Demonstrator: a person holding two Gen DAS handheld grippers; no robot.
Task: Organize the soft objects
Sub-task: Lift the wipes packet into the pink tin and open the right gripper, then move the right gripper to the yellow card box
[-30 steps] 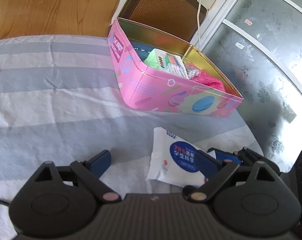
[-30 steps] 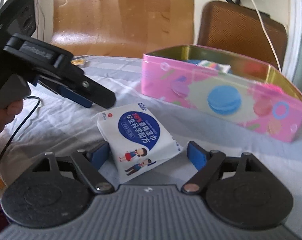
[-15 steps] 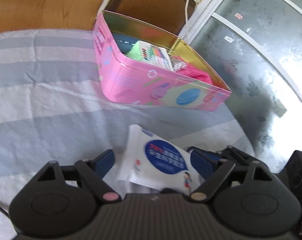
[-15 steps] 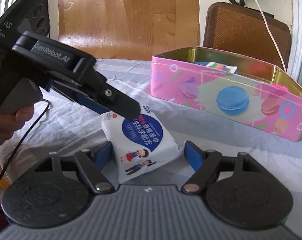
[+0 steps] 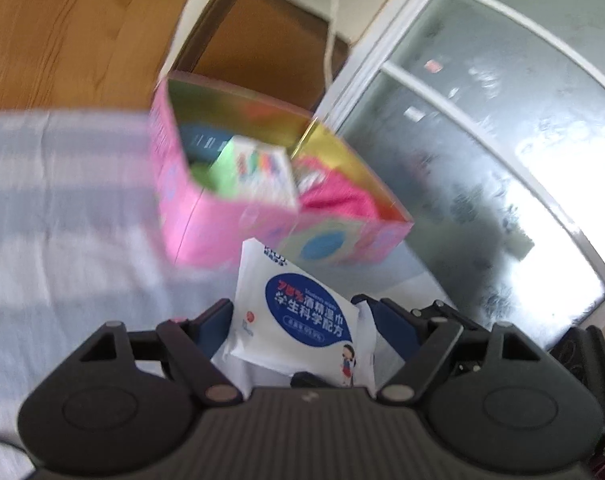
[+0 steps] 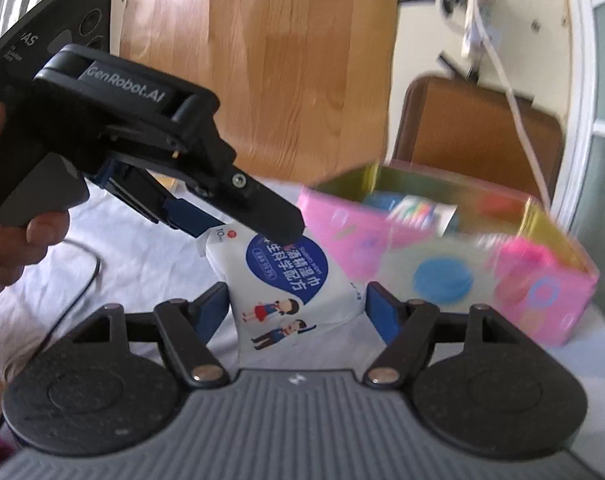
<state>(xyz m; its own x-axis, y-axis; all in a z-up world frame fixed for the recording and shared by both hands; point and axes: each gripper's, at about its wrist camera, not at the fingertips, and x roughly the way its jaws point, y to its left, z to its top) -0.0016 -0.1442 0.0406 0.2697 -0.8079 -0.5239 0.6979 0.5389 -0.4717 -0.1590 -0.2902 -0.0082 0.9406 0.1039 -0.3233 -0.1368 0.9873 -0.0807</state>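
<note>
wipes pack (image 5: pixel 302 316) is sitting between both sets of fingers, in front of the pink tin (image 5: pixel 222 220) | left gripper (image 5: pixel 298 320) is pinching it | right gripper (image 6: pixel 298 300) is clamping it too | striped tablecloth (image 5: pixel 62 208) is lying underneath, blurry

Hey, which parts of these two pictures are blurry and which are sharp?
Left wrist view: the pink tin and striped cloth are smeared by motion, while the wipes pack and the left tool stay sharp. Right wrist view: the tin smears again; pack and right tool are crisp.
</note>
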